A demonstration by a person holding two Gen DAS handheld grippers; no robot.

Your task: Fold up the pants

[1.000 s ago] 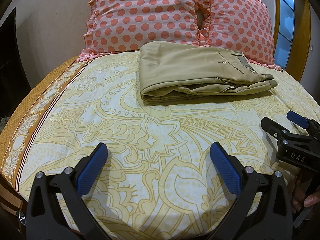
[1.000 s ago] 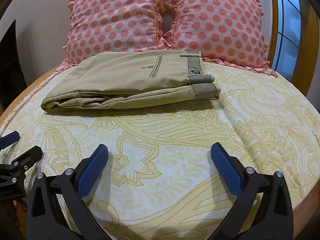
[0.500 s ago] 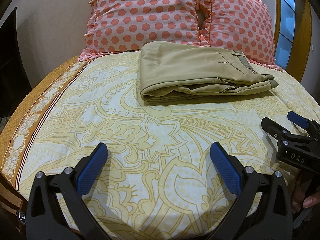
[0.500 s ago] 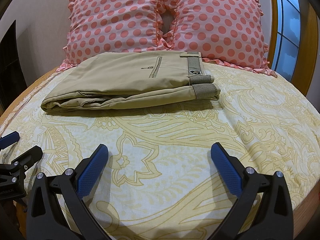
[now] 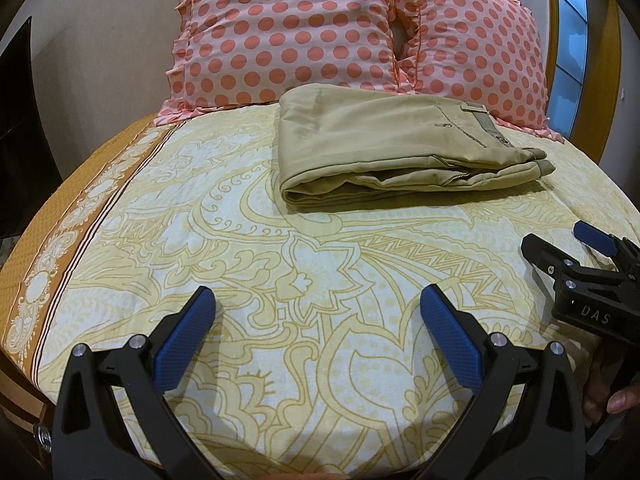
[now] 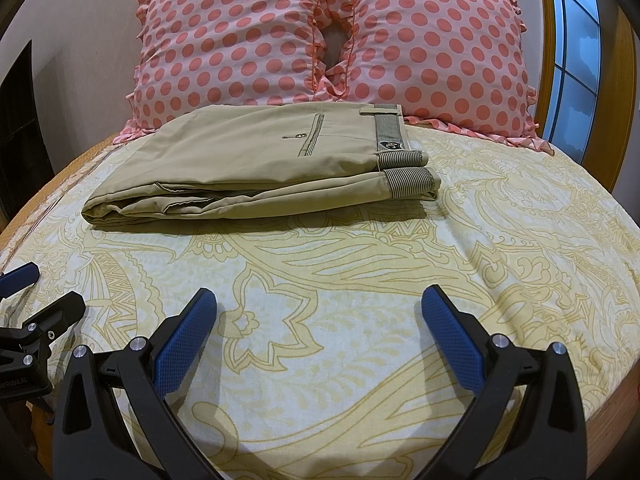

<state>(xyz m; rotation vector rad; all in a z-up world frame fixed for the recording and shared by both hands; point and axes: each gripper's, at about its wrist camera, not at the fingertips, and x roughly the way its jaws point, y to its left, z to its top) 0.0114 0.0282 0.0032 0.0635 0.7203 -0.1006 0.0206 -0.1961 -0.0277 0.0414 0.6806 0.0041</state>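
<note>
Khaki pants [image 5: 384, 148] lie folded in a neat flat stack on the bed, near the pillows; in the right wrist view the pants [image 6: 256, 168] show a striped waistband at their right end. My left gripper [image 5: 316, 308] is open and empty, low over the sheet well in front of the pants. My right gripper [image 6: 318, 308] is open and empty, also short of the pants. Each gripper shows at the edge of the other's view: the right one [image 5: 560, 240], the left one [image 6: 40, 292].
A yellow patterned bedsheet [image 5: 320, 272] with an orange border [image 5: 40, 248] at the left covers the bed. Two pink polka-dot pillows [image 6: 240, 40] [image 6: 436, 52] lean behind the pants. A wooden frame and window [image 6: 576, 40] stand at the right.
</note>
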